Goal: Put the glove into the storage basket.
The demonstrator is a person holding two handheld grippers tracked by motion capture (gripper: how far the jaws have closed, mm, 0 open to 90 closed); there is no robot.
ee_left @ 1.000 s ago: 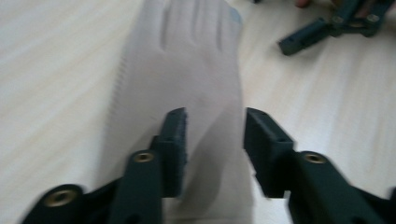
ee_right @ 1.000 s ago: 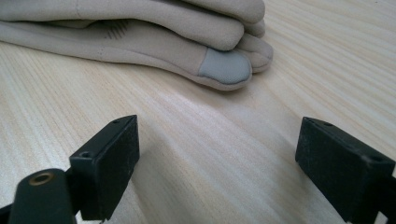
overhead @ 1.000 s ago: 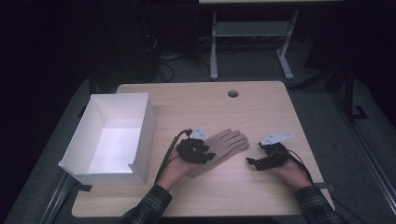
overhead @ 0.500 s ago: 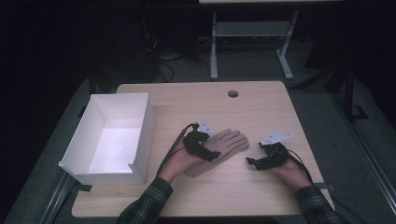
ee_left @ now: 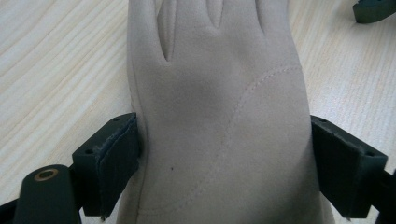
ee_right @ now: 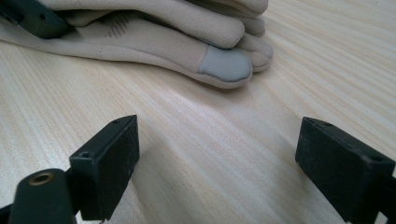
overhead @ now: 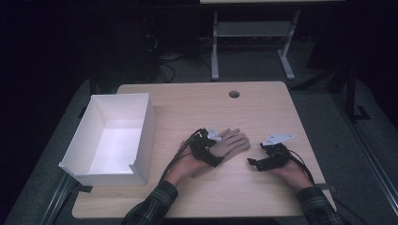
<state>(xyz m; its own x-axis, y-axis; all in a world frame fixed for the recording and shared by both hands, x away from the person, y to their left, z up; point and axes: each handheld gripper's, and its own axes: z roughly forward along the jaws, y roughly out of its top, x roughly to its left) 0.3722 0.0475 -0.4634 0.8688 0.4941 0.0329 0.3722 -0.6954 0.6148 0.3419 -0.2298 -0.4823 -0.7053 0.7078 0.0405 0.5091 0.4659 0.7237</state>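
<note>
The beige glove (overhead: 230,144) lies flat on the counter (overhead: 263,112), near its middle and well to the right of the white box (overhead: 141,126), which stands empty at the counter's left side; the work looks to be barely begun, since the glove is not yet lifted and nothing is in the box. The left gripper (ee_left: 224,154) straddles the glove across its palm; its fingers (ee_left: 114,158) have just been opening and now stand wide, one on each edge of the glove and just beside or touching the cloth, without visibly pinching it. The right gripper (ee_right: 217,163) rests near the glove's fingertips, its fingers spread wide over bare wood, holding nothing; one fingertip of the glove bears a grey pad (ee_right: 226,63). By my reading a firm grip, the lift and the carry to the box are all left to do.
</note>
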